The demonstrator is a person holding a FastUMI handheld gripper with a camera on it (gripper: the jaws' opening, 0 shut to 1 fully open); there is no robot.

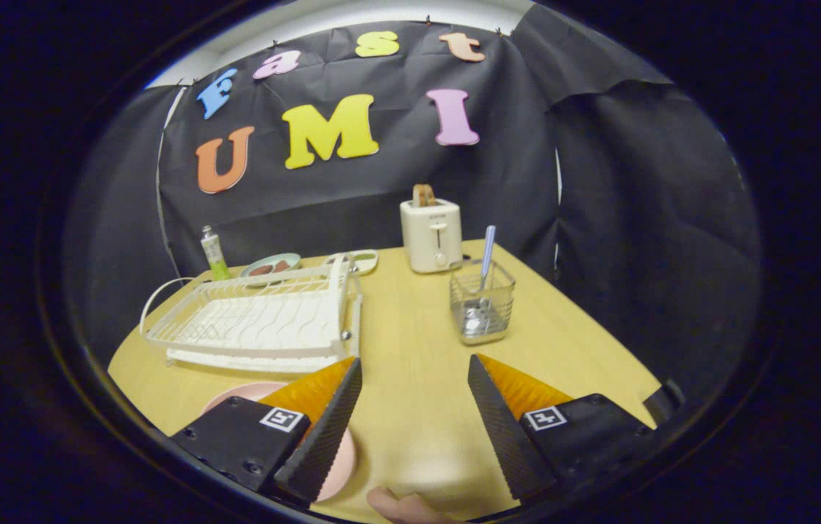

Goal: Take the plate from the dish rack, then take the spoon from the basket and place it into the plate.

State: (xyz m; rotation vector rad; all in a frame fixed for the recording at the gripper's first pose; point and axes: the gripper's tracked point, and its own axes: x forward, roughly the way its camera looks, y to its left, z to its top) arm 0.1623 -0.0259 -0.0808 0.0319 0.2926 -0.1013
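Gripper view: plate down on the table, spoon not yet fetched.

The gripper (414,407) hangs over the table (410,342) with its two fingers spread wide and nothing between them. A pink plate (341,466) lies flat on the wood under the left finger, just in front of the white dish rack (258,324), which holds no dishes. The spoon (485,266) stands upright in the wire basket (482,302), ahead of the right finger and near the toaster (431,234). Likely trouble from here: the basket looks light and could slide or tip if a finger catches its rim. The thin handle could also slip from a poor pinch, and the spoon may snag the wire as it lifts.
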